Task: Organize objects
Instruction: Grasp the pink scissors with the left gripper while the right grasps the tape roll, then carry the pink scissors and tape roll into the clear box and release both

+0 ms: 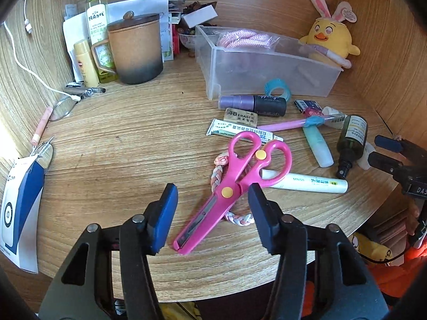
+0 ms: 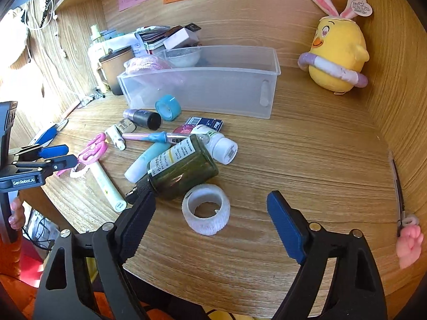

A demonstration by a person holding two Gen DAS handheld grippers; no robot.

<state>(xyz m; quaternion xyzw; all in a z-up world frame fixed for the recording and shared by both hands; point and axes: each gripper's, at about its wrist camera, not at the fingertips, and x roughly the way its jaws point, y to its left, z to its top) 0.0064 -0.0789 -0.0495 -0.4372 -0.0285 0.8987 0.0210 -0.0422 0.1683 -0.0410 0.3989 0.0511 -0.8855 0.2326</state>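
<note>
My left gripper is open above pink scissors, which lie on a braided cord and a white tube. My right gripper is open around a white tape roll, next to a dark green bottle. A clear plastic bin holding a pink rope stands behind a scatter of small items: blue tape roll, purple tube, eraser, pink pen, white pill bottle.
A brown lidded mug, spray bottles and papers stand at the back left. A yellow plush chick sits at the back right. Wooden walls enclose the desk. Glasses and a white cable lie at the left.
</note>
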